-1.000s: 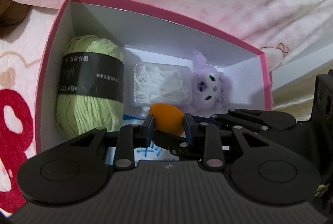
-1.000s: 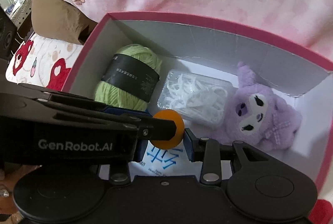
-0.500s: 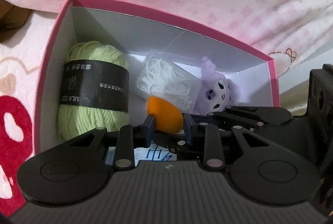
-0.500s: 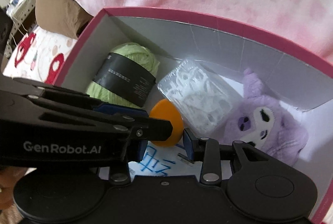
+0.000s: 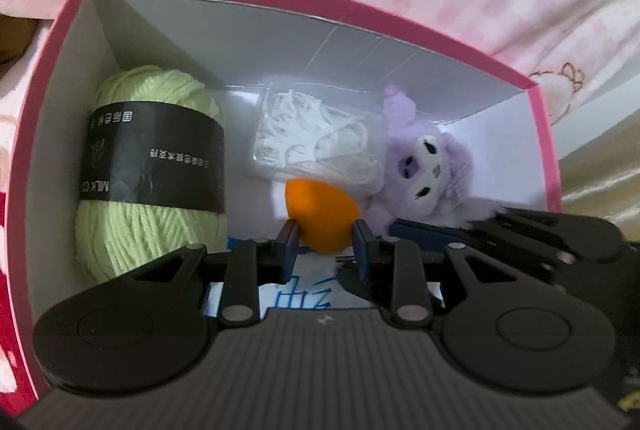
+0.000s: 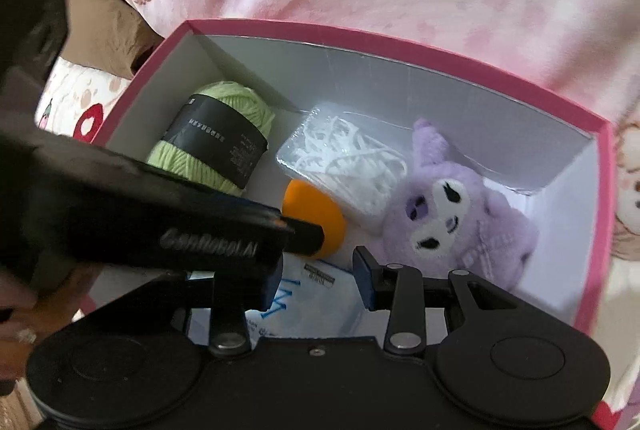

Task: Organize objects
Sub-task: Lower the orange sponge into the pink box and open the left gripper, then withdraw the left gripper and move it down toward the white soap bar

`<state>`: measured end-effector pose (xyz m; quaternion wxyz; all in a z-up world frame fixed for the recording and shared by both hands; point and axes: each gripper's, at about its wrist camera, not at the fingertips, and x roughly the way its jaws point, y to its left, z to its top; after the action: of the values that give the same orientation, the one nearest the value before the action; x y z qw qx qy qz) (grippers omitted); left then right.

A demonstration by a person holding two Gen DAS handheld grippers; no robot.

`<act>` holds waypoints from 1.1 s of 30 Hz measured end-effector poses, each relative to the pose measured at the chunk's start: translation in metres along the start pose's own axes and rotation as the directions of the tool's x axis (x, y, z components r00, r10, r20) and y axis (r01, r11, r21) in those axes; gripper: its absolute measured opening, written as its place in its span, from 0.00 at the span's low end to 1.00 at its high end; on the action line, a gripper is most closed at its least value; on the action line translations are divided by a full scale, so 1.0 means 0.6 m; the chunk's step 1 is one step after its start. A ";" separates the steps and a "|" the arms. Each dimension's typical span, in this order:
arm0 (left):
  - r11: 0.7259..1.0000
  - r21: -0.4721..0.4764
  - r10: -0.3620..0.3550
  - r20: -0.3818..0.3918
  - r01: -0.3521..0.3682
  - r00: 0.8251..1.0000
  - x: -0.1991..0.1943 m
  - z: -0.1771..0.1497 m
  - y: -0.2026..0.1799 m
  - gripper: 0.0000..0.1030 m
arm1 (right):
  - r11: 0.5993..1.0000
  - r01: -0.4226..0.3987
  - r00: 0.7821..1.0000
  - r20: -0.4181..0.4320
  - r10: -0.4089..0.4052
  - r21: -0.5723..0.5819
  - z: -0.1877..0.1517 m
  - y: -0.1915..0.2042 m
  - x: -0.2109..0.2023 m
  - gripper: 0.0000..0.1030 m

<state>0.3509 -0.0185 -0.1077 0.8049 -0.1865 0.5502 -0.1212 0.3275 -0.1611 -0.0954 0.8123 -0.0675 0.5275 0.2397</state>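
Squarely between left jaws, orange sponge (image 5: pixel 320 216)

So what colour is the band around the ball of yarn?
Black, with small pale lettering on the band; clearest in the left wrist view.

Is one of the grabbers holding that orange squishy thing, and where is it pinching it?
The left gripper pinches the orange makeup sponge by its wide rounded end.

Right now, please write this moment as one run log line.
left gripper: shut on orange sponge | right gripper: opening, empty | place: pink box
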 end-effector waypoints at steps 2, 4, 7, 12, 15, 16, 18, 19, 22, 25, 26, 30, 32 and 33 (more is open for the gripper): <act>1.000 0.001 0.006 0.013 -0.006 1.000 -0.006 -0.003 -0.001 0.28 | 1.000 0.001 1.000 0.016 -0.001 0.008 -0.014 0.001 -0.013 0.42; 0.999 0.023 0.024 0.029 -0.024 0.999 -0.018 -0.006 -0.005 0.33 | 1.000 0.005 0.999 0.035 -0.005 0.013 -0.021 0.000 -0.026 0.42; 0.996 0.070 0.049 0.041 -0.052 0.998 -0.047 -0.011 -0.014 0.42 | 1.000 0.019 0.997 0.075 -0.020 0.016 -0.033 0.014 -0.047 0.43; 0.983 0.136 0.107 0.116 -0.123 0.987 -0.117 -0.040 -0.029 0.60 | 0.998 0.043 0.980 0.191 -0.050 0.037 -0.073 0.045 -0.106 0.49; 0.973 0.172 0.128 0.150 -0.154 0.980 -0.162 -0.061 -0.035 0.73 | 0.997 0.034 0.974 0.223 -0.048 0.063 -0.096 0.063 -0.138 0.50; 0.968 0.186 0.138 0.154 -0.166 0.978 -0.178 -0.068 -0.039 0.77 | 0.997 0.033 0.972 0.229 -0.047 0.066 -0.102 0.068 -0.148 0.50; 0.959 0.213 0.150 0.166 -0.184 0.975 -0.205 -0.083 -0.048 0.79 | 0.997 0.043 0.968 0.243 -0.059 0.068 -0.115 0.084 -0.173 0.52; 0.956 0.225 0.154 0.170 -0.190 0.973 -0.221 -0.090 -0.051 0.83 | 0.997 0.048 0.966 0.251 -0.063 0.065 -0.121 0.092 -0.187 0.53; 0.948 0.249 0.153 0.185 -0.197 0.971 -0.268 -0.114 -0.060 0.85 | 0.996 0.058 0.960 0.271 -0.073 0.061 -0.136 0.117 -0.222 0.58; 0.937 0.277 0.161 0.198 -0.213 0.967 -0.302 -0.138 -0.069 0.87 | 0.996 0.076 0.952 0.293 -0.088 0.053 -0.151 0.144 -0.258 0.64; 0.933 0.287 0.164 0.200 -0.218 0.966 -0.315 -0.147 -0.071 0.87 | 0.996 0.082 0.949 0.300 -0.092 0.047 -0.155 0.154 -0.270 0.65; 0.927 0.310 0.156 0.195 -0.212 0.968 -0.360 -0.182 -0.073 0.88 | 0.995 0.097 0.941 0.323 -0.102 0.031 -0.177 0.188 -0.312 0.72; 0.919 0.335 0.139 0.213 -0.206 0.967 -0.381 -0.201 -0.073 0.88 | 0.996 0.084 0.944 0.316 -0.090 0.032 -0.189 0.199 -0.321 0.75; 0.916 0.345 0.134 0.219 -0.205 0.966 -0.391 -0.211 -0.074 0.88 | 0.997 0.078 0.950 0.302 -0.083 0.029 -0.194 0.205 -0.322 0.75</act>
<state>0.1477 0.0146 0.0676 0.8820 0.0040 0.4524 -0.1323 0.1113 -0.1571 0.0434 0.8932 -0.0448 0.3953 0.2094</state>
